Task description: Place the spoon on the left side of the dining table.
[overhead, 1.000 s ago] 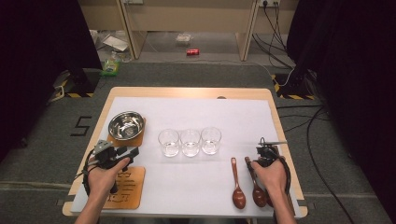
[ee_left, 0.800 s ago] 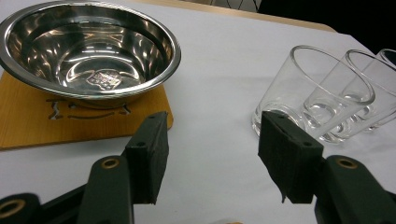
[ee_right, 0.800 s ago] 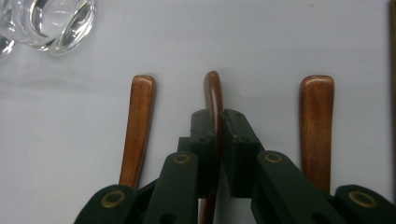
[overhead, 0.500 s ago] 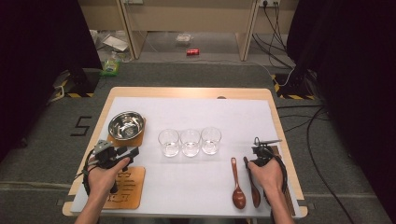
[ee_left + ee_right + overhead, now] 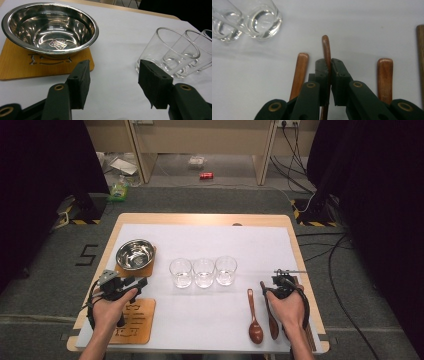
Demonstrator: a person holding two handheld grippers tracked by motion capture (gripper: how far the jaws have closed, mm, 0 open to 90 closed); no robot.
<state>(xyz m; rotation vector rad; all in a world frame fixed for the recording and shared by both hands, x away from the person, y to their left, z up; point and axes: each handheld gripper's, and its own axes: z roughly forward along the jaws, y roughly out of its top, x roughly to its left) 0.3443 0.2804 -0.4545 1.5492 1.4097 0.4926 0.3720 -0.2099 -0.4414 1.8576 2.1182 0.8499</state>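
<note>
My right gripper (image 5: 329, 75) pinches the middle wooden spoon's handle (image 5: 326, 50) at the frame's centre, low on the tabletop (image 5: 349, 25) for lifting, while my left gripper (image 5: 113, 82) waits spread between bowl (image 5: 50, 27) and glasses (image 5: 170, 52).

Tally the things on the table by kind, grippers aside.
Steel bowl: 1
Glasses: 3
Wooden mats: 2
Wooden spoons: 3, the middle one clamped in the right gripper
Total: 9
A further brown strip at the right gripper view's edge is unclear and not counted.
</note>
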